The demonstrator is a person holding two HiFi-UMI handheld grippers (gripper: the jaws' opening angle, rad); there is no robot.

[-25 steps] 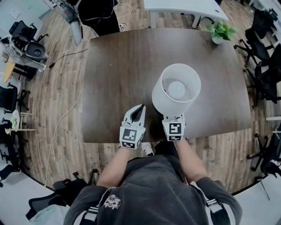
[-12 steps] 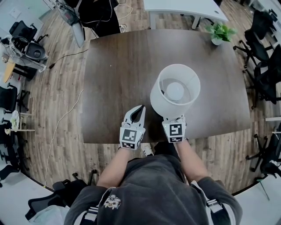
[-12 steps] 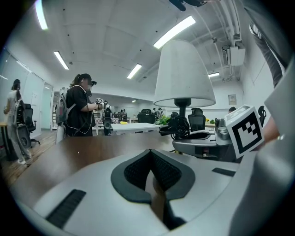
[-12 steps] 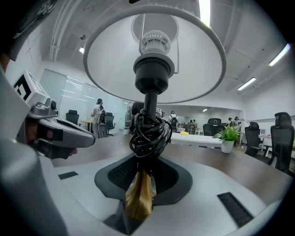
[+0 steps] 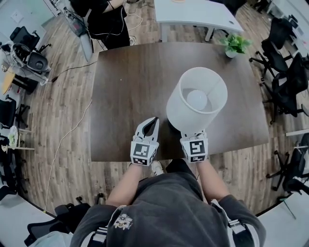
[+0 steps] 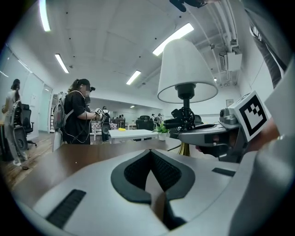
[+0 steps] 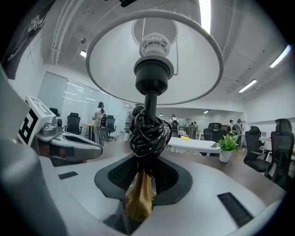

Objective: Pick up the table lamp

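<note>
The table lamp [image 5: 198, 99], with a white drum shade, hangs over the near right part of the dark wooden table [image 5: 125, 82]. My right gripper [image 5: 191, 135] is shut on its brass stem [image 7: 138, 198], just below a coiled black cord [image 7: 146, 131]; the shade [image 7: 152, 60] fills the view above the jaws. In the head view the shade hides the right fingertips and the lamp's foot. My left gripper [image 5: 153, 121] hovers just left of the lamp, jaws shut and empty, tips meeting [image 6: 151, 152]. The left gripper view shows the lamp [image 6: 186, 69] up at the right.
A potted plant [image 5: 234, 44] stands at the table's far right corner. A white table [image 5: 193, 12] lies beyond. Black office chairs [image 5: 285, 72] line the right side. A person [image 6: 76, 115] stands past the far left end. A cable [image 5: 72, 125] trails on the floor at left.
The right gripper has lifted the lamp; its shade looks larger and nearer the head camera. The left gripper has risen a little and stays shut beside it.
</note>
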